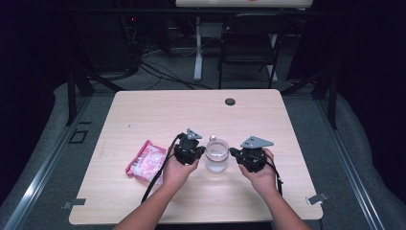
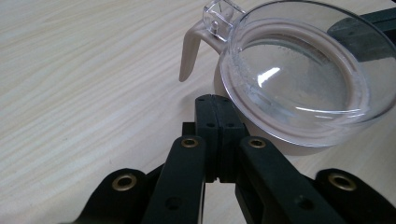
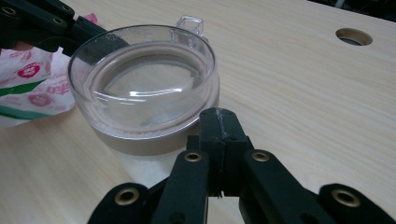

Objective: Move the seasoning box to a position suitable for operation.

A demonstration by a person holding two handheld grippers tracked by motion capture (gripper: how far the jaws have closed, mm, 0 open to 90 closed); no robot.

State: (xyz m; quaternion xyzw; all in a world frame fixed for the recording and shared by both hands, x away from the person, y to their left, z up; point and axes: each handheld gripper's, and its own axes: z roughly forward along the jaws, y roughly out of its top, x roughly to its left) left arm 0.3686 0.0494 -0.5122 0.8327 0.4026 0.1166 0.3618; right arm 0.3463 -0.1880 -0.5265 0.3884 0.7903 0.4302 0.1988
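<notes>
Flanking: clear-lidded jar near the table's front-middle, a gripper close on either side, neither gripping it.
Packet: pink and white pouch, lying flat well left of the jar, untouched.
Left gripper: just left of the jar, jaws pressed together with nothing between them, tip almost at the jar's beige base, contact hard to tell.
Jar: transparent lid seated on a beige body, small clear tab at the far rim, beige latch arm hanging down beside it; contents hard to make out.
Right gripper: just right of the jar, jaws likewise closed on nothing, tip just short of the jar's wall.
Step in hand: judged to be lining up on the jar ahead of opening it, no hold yet taken.
Next move: likely calls for parting one pair of jaws to steady the body, then working the other at the tab or latch on the far side; closed tips would only push the jar along.
Risk: light jar on smooth wood, prone to sliding if nudged from one side only.
Surface: pale wood-grain table, round cable hole well behind the jar.
Room: dark, grey carpet, black chair and white desk leg far behind the jar, cables on the floor.
</notes>
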